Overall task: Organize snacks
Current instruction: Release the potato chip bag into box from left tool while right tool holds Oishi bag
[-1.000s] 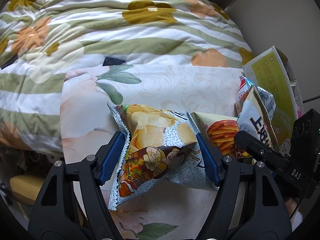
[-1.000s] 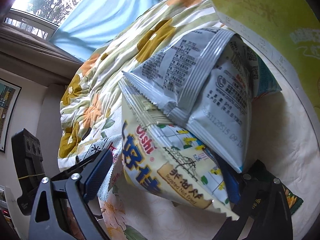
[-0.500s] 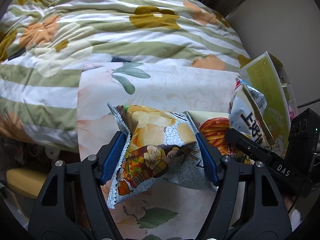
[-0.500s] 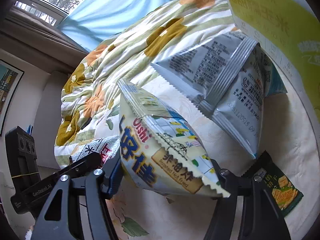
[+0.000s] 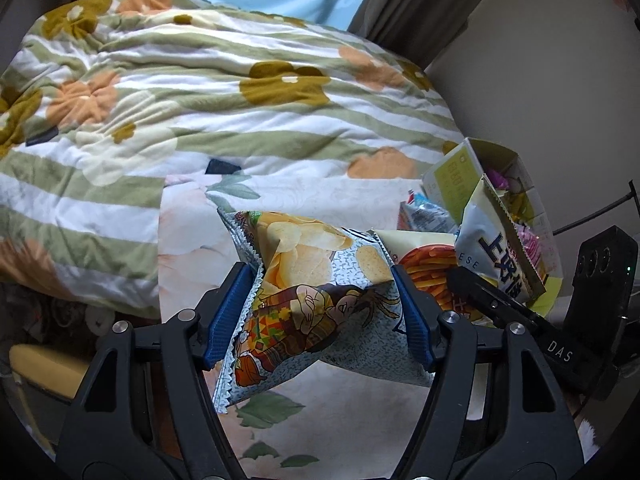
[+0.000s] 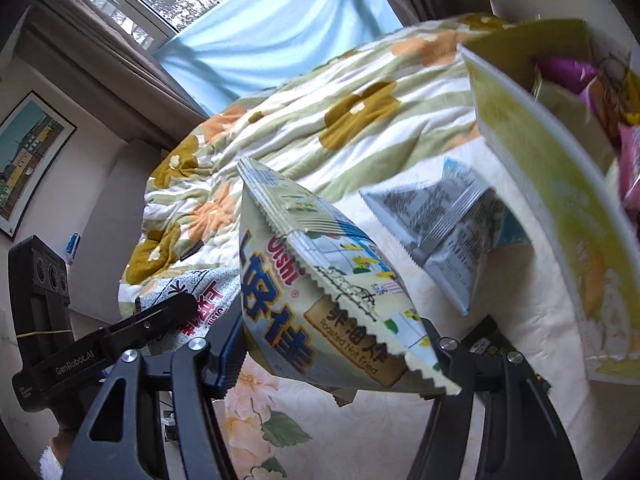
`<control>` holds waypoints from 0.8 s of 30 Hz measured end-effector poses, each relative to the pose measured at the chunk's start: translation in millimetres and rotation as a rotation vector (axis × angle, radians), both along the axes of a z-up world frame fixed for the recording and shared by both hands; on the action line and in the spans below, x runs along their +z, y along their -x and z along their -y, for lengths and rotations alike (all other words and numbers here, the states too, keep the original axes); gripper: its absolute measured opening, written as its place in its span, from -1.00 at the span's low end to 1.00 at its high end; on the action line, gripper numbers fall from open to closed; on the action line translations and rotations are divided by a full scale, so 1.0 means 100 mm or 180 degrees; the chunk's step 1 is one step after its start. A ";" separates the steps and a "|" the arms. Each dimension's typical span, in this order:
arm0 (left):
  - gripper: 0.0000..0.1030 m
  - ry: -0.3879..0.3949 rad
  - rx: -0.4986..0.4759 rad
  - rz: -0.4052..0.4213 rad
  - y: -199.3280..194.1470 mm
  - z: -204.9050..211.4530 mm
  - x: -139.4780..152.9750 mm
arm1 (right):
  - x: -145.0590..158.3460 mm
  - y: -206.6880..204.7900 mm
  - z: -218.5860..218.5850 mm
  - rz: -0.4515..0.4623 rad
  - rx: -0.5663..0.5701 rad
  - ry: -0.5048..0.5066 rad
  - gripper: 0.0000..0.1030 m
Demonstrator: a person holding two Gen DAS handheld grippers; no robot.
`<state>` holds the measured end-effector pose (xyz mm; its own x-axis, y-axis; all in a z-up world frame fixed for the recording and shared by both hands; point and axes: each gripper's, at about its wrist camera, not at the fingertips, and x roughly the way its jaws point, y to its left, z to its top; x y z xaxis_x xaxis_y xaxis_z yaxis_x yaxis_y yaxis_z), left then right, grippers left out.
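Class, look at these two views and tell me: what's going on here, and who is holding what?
A person is sorting snacks on a bed, a handheld gripper in each hand. The left gripper is clamped on a potato chip bag, held above the floral cloth. The right gripper is clamped on a cream Oishi bag, also held off the cloth. A silver bag lies on the cloth beside a yellow-green cardboard box, which already contains some pink packets.
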<state>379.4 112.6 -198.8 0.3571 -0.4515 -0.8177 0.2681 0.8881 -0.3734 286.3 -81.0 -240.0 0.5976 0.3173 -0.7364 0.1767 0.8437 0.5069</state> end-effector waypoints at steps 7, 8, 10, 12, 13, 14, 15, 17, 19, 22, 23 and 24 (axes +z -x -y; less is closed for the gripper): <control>0.30 0.0104 0.0008 0.0291 0.24 0.57 0.58 | 0.58 0.20 0.45 0.0341 0.0051 0.0103 0.18; 0.30 0.0134 0.0011 0.0324 0.27 0.68 0.64 | 0.66 0.24 0.57 0.0372 0.0050 0.0128 0.18; 0.30 0.0153 0.0004 0.0405 0.35 0.96 0.75 | 0.79 0.29 0.75 0.0418 0.0051 0.0165 0.18; 0.30 0.0178 -0.0006 0.0460 0.39 1.22 0.83 | 0.90 0.35 0.99 0.0469 0.0035 0.0221 0.18; 0.30 0.0204 -0.0020 0.0474 0.42 1.38 0.86 | 0.94 0.38 1.12 0.0486 0.0021 0.0255 0.18; 0.30 0.0224 -0.0036 0.0485 0.43 1.52 0.88 | 0.99 0.41 1.29 0.0510 -0.0005 0.0283 0.18; 0.30 0.0236 -0.0061 0.0501 0.45 1.71 0.89 | 1.01 0.42 1.38 0.0521 -0.0020 0.0298 0.18; 0.30 0.0233 -0.0112 0.0522 0.48 2.01 0.90 | 1.05 0.46 1.64 0.0552 -0.0076 0.0343 0.18; 0.30 0.0235 -0.0162 0.0534 0.49 2.34 0.89 | 1.06 0.51 1.93 0.0562 -0.0139 0.0363 0.18; 0.30 0.0227 -0.0220 0.0535 0.48 2.85 0.81 | 1.02 0.55 2.31 0.0557 -0.0210 0.0378 0.18; 0.30 0.0223 -0.0241 0.0520 0.48 3.01 0.76 | 1.00 0.56 2.44 0.0551 -0.0230 0.0389 0.18; 0.30 0.0225 -0.0256 0.0508 0.48 3.12 0.72 | 0.99 0.56 2.54 0.0543 -0.0237 0.0400 0.18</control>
